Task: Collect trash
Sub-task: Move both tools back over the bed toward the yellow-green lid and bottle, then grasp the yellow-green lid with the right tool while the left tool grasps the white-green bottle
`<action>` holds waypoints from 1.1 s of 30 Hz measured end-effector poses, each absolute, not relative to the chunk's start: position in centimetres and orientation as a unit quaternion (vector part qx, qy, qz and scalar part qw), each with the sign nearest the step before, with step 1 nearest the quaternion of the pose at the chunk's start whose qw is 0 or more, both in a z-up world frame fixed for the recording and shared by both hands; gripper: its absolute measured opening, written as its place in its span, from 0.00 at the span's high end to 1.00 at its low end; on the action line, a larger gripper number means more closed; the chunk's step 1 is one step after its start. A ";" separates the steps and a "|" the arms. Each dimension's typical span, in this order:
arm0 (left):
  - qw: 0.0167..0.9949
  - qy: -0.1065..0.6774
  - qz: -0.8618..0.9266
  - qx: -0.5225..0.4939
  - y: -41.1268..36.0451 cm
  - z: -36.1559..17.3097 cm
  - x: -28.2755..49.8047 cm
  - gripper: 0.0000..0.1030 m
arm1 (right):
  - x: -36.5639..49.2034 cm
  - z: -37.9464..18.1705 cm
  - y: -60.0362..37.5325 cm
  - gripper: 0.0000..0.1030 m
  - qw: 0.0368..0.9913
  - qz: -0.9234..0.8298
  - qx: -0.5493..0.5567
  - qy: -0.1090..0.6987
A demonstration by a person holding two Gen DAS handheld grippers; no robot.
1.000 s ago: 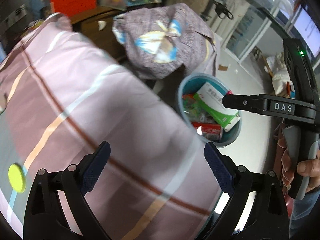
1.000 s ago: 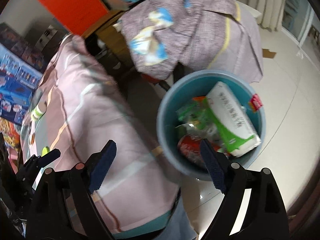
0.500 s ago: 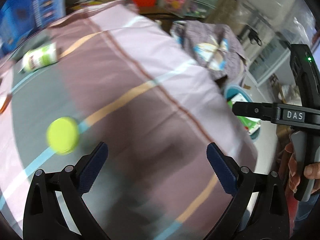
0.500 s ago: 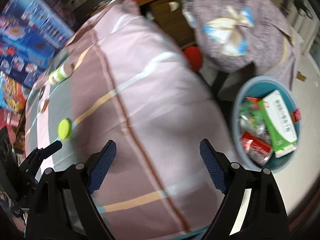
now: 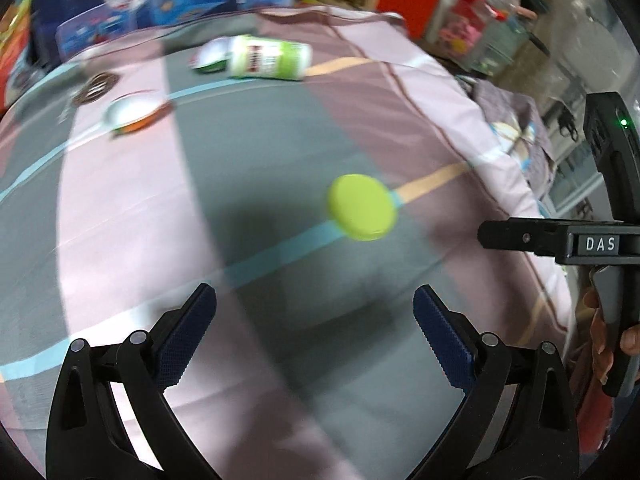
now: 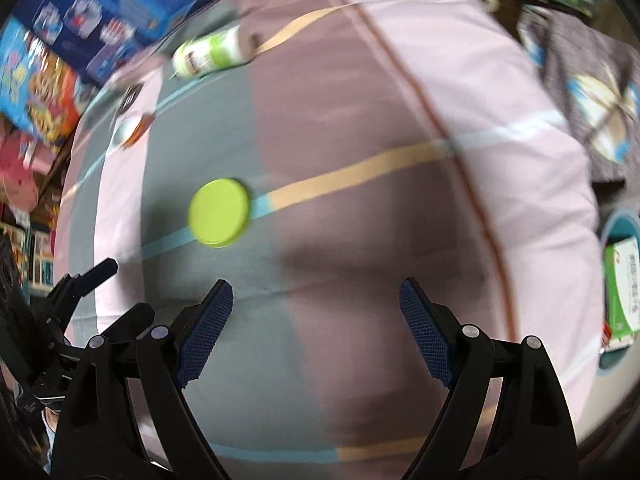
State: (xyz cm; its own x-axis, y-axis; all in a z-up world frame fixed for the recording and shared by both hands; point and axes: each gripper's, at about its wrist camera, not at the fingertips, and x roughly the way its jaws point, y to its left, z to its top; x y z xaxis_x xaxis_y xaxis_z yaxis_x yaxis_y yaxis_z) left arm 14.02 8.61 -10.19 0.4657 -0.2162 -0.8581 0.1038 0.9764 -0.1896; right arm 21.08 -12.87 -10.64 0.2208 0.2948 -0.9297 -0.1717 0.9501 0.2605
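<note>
Left gripper point(image 5: 314, 320) open, empty, over the cloth point(image 5: 120, 220). Green lid point(image 5: 362, 207) lies flat ahead, apart from both grippers, bare cloth all round it. Bottle point(image 5: 270, 58) lies toppled near the far edge. Right gripper point(image 6: 316, 314) open, empty. Bin point(image 6: 618, 280) sits past the cloth's right edge.

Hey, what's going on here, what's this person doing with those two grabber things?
A person is clearing trash off a table covered in a striped cloth. Both the left gripper and right gripper are open and empty above it. A lime-green lid, a tipped green bottle and a small cup lie on the cloth; the bin holds trash.
</note>
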 end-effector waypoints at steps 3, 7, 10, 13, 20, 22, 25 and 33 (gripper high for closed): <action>0.853 0.511 -0.080 -0.070 11.3 -10.6 13.8 0.04 | 21.8 -11.2 -9.9 0.21 0.778 0.162 0.030 0.607; 0.852 0.513 -0.062 -0.090 13.8 -11.0 13.8 0.04 | 22.6 -11.9 -7.1 0.21 0.782 0.166 0.006 0.601; 0.850 0.514 -0.052 -0.105 15.5 -11.3 13.7 0.04 | 22.8 -12.6 -5.7 0.21 0.786 0.165 -0.004 0.596; 0.848 0.516 -0.047 -0.111 16.2 -11.5 13.7 0.04 | 23.0 -13.2 -4.5 0.21 0.791 0.160 -0.025 0.590; 0.846 0.518 -0.047 -0.115 16.7 -11.8 14.4 0.04 | 23.1 -13.9 -2.7 0.32 0.803 0.156 -0.068 0.571; 0.846 0.518 -0.048 -0.116 16.7 -11.8 14.6 0.04 | 23.1 -14.0 -2.5 0.45 0.807 0.156 -0.078 0.564; 0.845 0.519 -0.050 -0.116 16.4 -11.8 15.2 0.04 | 23.4 -13.7 -2.7 0.50 0.806 0.167 -0.069 0.564; 0.839 0.518 -0.062 -0.153 14.8 -10.7 19.8 0.04 | 27.3 -11.7 -6.5 0.50 0.813 0.151 -0.014 0.562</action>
State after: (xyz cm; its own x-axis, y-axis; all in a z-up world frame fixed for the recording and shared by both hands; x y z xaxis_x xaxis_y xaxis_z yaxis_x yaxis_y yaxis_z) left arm 19.83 14.82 -10.70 0.4546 -0.2633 -0.8509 -0.0543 0.9453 -0.3215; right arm 27.29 -6.51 -11.72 0.3219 0.2292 -0.9186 -0.2616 0.9540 0.1463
